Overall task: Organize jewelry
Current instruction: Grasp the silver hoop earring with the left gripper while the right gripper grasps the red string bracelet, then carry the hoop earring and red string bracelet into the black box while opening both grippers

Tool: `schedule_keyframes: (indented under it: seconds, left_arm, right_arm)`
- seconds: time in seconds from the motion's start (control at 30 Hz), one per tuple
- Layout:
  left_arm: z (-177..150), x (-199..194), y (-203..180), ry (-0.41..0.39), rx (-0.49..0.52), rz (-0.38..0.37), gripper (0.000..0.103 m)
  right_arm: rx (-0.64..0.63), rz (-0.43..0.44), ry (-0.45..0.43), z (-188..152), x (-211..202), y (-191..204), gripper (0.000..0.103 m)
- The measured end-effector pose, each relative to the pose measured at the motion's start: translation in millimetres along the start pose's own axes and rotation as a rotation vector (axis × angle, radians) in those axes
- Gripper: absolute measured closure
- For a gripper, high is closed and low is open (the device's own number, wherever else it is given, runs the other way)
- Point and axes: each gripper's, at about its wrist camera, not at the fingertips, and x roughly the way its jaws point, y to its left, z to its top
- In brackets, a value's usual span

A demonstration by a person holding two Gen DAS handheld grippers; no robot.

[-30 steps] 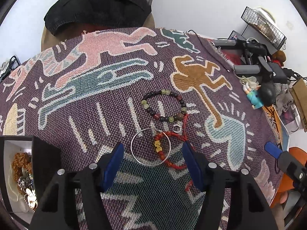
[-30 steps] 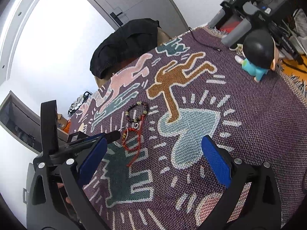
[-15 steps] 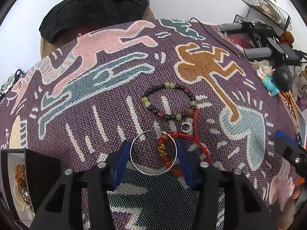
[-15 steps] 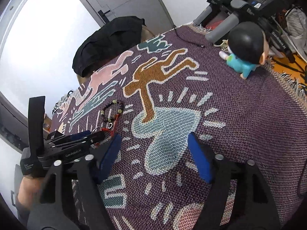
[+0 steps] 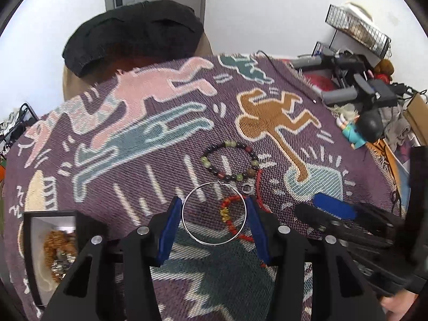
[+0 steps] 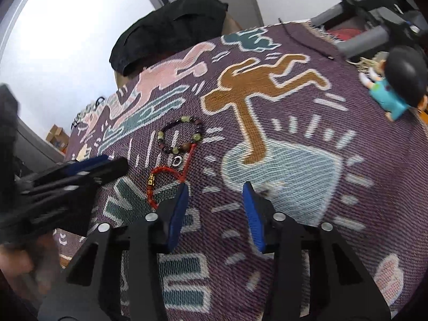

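Note:
A thin silver hoop (image 5: 214, 213) lies on the patterned purple blanket (image 5: 160, 144). My left gripper (image 5: 214, 214) is open, its blue pads on either side of the hoop. A red cord bracelet with a gold charm (image 5: 229, 219) overlaps the hoop; it also shows in the right wrist view (image 6: 160, 184). A dark and green bead bracelet (image 5: 231, 161) lies just beyond, and a small silver ring (image 5: 247, 188) beside it. My right gripper (image 6: 214, 208) is open and empty over the blanket, right of the jewelry. An open black jewelry box (image 5: 53, 248) with gold pieces sits at the left.
A toy figure with a black head (image 6: 398, 85) stands at the blanket's right edge. Black and grey equipment (image 5: 355, 85) and a wire basket (image 5: 355, 32) lie behind it. A black cloth (image 5: 133, 32) covers a chair at the far side.
My left gripper moved forward and narrowed until its pads frame the silver hoop. My right gripper swung left toward the jewelry and narrowed its opening.

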Motion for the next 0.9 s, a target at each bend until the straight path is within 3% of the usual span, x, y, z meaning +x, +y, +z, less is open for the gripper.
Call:
schedule_keyframes:
  seconds: [0.27, 0.37, 0.47, 0.5, 0.53, 0.8, 0.9]
  left_arm:
    - [-6.2, -32.8, 26.9, -0.055, -0.042, 0.006, 0.056]
    - [-9.2, -44.1, 37.1, -0.076, -0.061, 0.010, 0.056]
    - [-12.1, -57.9, 49.9, -0.099, -0.082, 0.017, 0.056]
    - [-13.3, -61.4, 53.0, -0.106, -0.086, 0.021, 0.056]
    - [-14.0, -67.0, 57.9, -0.114, -0.093, 0.027, 0.056]
    - [-24.4, -99.7, 88.1, -0.154, -0.137, 0.048, 0.056]
    - [-30.6, -104.7, 96.2, -0.157, -0.150, 0.048, 0.056]
  right_arm:
    - [-0.079, -0.047, 0.039, 9.3, 20.5, 26.7, 0.065]
    - [-0.132, -0.090, 0.061, 10.7, 30.5, 37.8, 0.072]
    - [-0.203, -0.166, 0.069, 9.3, 39.7, 47.9, 0.085]
    - [-0.218, -0.167, 0.074, 8.9, 39.9, 50.2, 0.101]
    - [-0.216, -0.134, 0.096, 9.8, 39.9, 51.9, 0.101]
    - [-0.256, -0.119, 0.014, 16.8, 5.7, 74.7, 0.101]
    - [-0.251, -0.134, 0.033, 19.3, 7.8, 76.8, 0.101]
